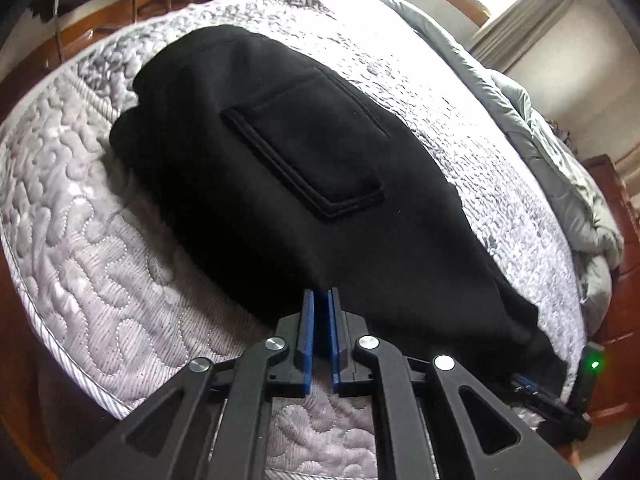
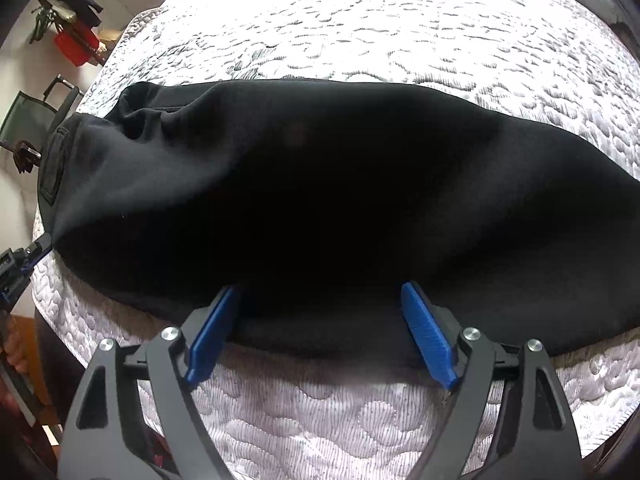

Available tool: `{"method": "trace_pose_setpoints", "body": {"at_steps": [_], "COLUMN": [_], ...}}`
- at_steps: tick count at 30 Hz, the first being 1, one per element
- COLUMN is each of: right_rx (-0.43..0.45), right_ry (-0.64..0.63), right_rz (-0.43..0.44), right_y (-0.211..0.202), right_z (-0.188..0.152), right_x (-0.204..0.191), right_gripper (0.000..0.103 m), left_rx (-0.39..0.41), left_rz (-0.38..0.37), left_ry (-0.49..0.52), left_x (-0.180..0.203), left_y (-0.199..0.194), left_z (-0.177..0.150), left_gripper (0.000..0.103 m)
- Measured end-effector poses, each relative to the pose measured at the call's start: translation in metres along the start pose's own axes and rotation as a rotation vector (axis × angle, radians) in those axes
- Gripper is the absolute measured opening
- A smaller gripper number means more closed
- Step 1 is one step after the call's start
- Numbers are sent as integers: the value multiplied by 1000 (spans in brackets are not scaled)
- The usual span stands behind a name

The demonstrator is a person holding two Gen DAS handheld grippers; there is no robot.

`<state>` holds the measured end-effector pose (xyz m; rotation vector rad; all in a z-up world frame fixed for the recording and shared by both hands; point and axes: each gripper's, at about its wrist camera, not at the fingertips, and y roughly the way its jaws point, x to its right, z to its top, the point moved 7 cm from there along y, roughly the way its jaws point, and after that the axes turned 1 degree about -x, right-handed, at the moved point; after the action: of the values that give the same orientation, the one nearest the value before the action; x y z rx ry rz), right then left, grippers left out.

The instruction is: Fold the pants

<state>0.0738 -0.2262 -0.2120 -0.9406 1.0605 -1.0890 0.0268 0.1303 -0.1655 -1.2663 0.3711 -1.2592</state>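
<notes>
Black pants [image 1: 304,184] lie folded lengthwise on the quilted mattress [image 1: 80,248], back pocket [image 1: 308,156] facing up. My left gripper [image 1: 320,300] is at the near edge of the pants, its blue pads almost together with a narrow empty gap; the tips just touch the fabric edge. In the right wrist view the pants [image 2: 340,200] stretch across the mattress [image 2: 320,412]. My right gripper [image 2: 320,292] is open wide, its blue fingers [image 2: 212,336] astride the near edge of the pants. The left gripper [image 2: 20,268] also shows at that view's left edge.
A grey duvet [image 1: 560,184] is bunched along the far right side of the bed. A wooden bed frame [image 1: 616,320] borders the mattress. A chair [image 2: 36,116] and a shelf with a red box [image 2: 76,48] stand beyond the bed's left end.
</notes>
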Motion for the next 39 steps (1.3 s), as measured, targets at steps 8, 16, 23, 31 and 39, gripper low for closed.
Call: {"method": "trace_pose_setpoints", "body": {"at_steps": [8,16,23,31,39], "right_rx": [22,4,-2,-14,-22], "right_ry": [30,16,-14,-32,-64], "right_rz": [28,34,2,-15,-49], "right_y": [-13,-7,0,3,9], "right_z": [4,4,9,13,20], "right_x": [-3,-10,-12,-14,-19], "right_gripper": [81,82,84,86,90], "left_rx": [79,-67,-97,6,-26], "left_rz": [72,-6,-40,-22,36], "left_ry": [-2,-98,-130,-83,-62], "left_x": [-11,-34,-27,-23,-37], "left_y": [-15,23,42,4,27], "left_z": [32,42,52,39,25], "left_gripper": [22,24,24,14,16]}}
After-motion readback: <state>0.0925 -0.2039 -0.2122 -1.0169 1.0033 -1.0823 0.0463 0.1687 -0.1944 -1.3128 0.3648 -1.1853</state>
